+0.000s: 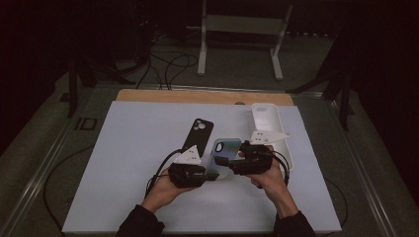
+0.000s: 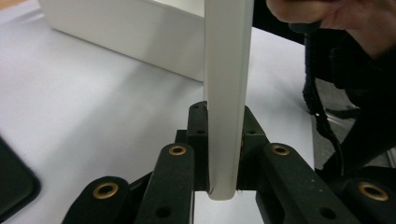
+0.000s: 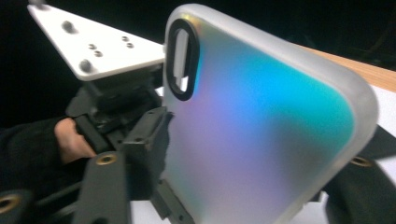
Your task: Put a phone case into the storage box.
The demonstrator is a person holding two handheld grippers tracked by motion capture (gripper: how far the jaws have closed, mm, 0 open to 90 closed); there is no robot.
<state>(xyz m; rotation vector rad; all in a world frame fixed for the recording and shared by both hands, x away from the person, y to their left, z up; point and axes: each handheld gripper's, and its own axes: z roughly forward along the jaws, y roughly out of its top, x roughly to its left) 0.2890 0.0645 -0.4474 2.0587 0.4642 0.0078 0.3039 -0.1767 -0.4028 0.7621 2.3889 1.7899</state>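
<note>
Two sets of fingers meet on one iridescent phone case [image 1: 223, 157], held on edge just above the worktop [image 1: 133, 163] near its middle: left gripper [image 1: 207, 172] fingers [image 2: 198, 140] clamped on the case's lower edge, pads pressing both faces. Right gripper [image 1: 237, 159] fingers [image 3: 144, 149] parted, standing to either side of the case at its right end without pressing. Farther off, a black phone case [image 1: 198, 134] flat to the left and a white tray [image 1: 269, 123] at the far right.
</note>
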